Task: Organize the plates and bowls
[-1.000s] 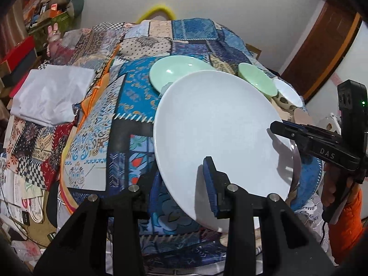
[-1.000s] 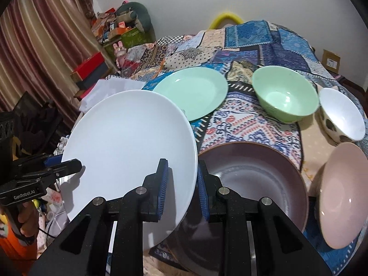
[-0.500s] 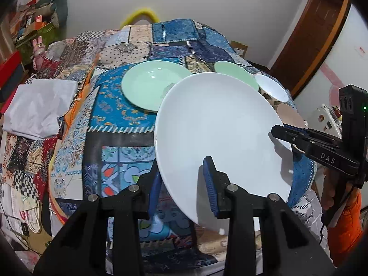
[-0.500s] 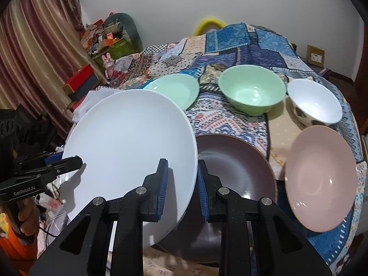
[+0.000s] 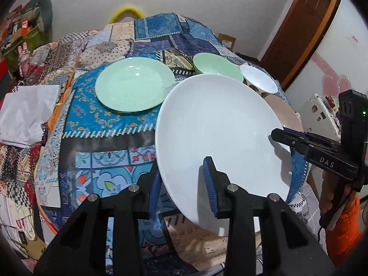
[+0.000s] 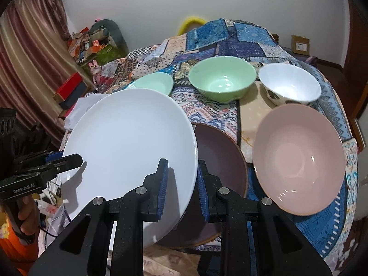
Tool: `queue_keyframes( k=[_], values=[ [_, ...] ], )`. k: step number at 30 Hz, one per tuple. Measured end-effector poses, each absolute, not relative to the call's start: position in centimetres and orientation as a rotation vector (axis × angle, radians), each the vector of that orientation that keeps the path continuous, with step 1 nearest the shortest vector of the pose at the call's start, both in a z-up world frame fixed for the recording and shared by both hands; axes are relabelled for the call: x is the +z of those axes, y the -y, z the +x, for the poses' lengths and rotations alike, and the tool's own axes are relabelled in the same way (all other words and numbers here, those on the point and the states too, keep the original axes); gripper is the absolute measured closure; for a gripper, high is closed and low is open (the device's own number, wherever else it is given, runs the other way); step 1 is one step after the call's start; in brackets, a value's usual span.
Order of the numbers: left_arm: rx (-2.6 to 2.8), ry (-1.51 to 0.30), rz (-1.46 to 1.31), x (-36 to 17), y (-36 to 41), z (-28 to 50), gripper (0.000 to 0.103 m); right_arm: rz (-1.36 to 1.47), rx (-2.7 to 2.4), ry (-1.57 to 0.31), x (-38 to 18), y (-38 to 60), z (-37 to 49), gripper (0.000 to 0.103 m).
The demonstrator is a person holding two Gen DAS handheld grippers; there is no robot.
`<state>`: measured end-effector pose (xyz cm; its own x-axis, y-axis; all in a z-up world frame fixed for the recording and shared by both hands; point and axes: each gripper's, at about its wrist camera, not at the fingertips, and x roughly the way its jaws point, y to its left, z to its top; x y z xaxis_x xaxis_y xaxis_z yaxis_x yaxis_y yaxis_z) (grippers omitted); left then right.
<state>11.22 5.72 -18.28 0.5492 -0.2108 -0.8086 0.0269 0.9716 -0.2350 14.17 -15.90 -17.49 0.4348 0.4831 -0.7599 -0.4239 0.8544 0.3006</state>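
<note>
A: White plate hangs tilted above the quilt, beside the green plate. Left gripper and right gripper each pinch its rim, jaws nearly closed.

B: Mid-carry, probably. Stacking next needs both lowering evenly. Grippers read "DAS" and "GenRobot.AI".

3 plates: white plate, mint plate, brown plate. 3 bowls: green bowl, white bowl, pink bowl. 2 grippers.
</note>
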Motion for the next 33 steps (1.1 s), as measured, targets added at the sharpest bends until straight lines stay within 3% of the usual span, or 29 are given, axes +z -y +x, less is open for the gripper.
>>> queue_keyframes(
  k=[33],
  values=[
    [-0.190,-1.153,-0.167,-24.8,-2.2,16.4,0.068,0.118,0.486,-1.063,-21.3,19.2,15.4,0.080]
  ],
)
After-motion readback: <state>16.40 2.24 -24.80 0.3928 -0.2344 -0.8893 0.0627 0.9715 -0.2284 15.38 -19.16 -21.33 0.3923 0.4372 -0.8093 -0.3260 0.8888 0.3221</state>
